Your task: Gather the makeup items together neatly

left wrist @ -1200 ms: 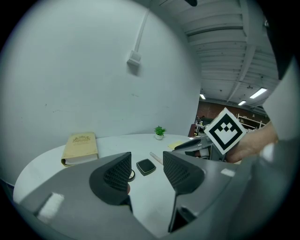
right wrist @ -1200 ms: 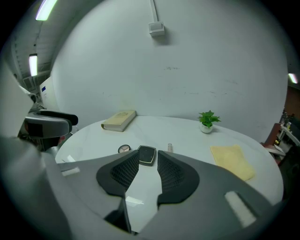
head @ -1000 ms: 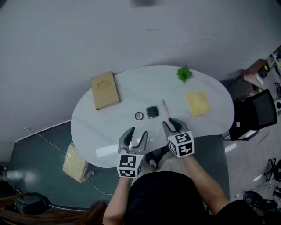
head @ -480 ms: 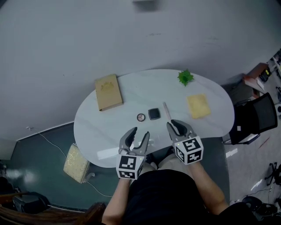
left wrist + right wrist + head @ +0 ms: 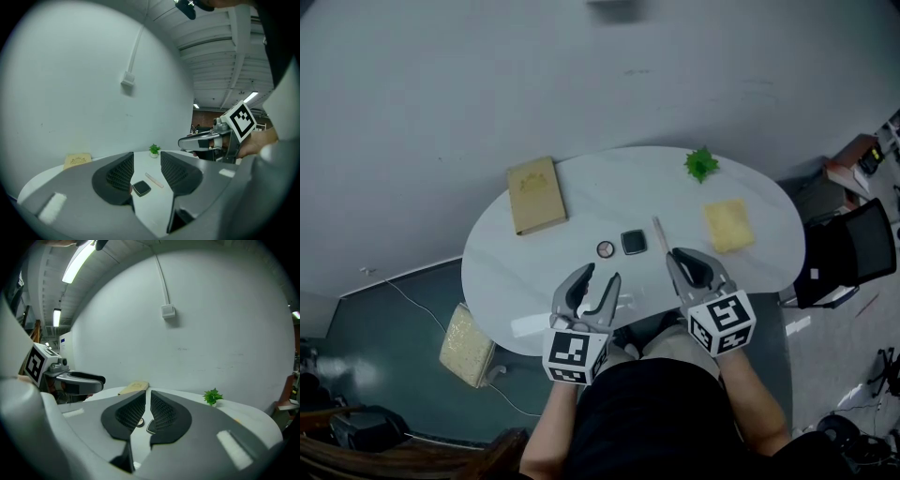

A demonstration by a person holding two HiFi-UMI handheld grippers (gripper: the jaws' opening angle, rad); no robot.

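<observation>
1. Worktop [image 5: 516, 267]: white oval, mid-frame in head view. Both tools hover over its lower edge, above the person's lap.
2. Left tool [image 5: 597, 279]: lower centre, left of the other. Jaws wide apart and have just been closing a little, w/ nothing btwn them. (The square compact shows thru the gap in the left gripper view, but it lies further off on the worktop.)
3. Right tool [image 5: 678, 256]: lower centre-right. Jaws have just been closing and are now all but together, w/ only a thin slit left. It's empty.
4. Makeup items sit in a short row at the centre of the worktop:
   - round compact [image 5: 606, 248] at the left end;
   - square black compact [image 5: 633, 242] just beside it on the right;
   - thin pale stick [image 5: 659, 233] right of that, lying slanted, near the square one but apart from it. Its lower end is close to the right tool's tips in the frame.
5. Other things on the worktop, all well apart from the makeup: tan book [image 5: 536, 194] upper left, small green plant [image 5: 701, 163] at the upper right rim, yellow cloth [image 5: 729, 225] at right.
6. Off the worktop: black chair [image 5: 844, 253] at the frame's right edge, yellowish cushion [image 5: 467, 345] lower left.
</observation>
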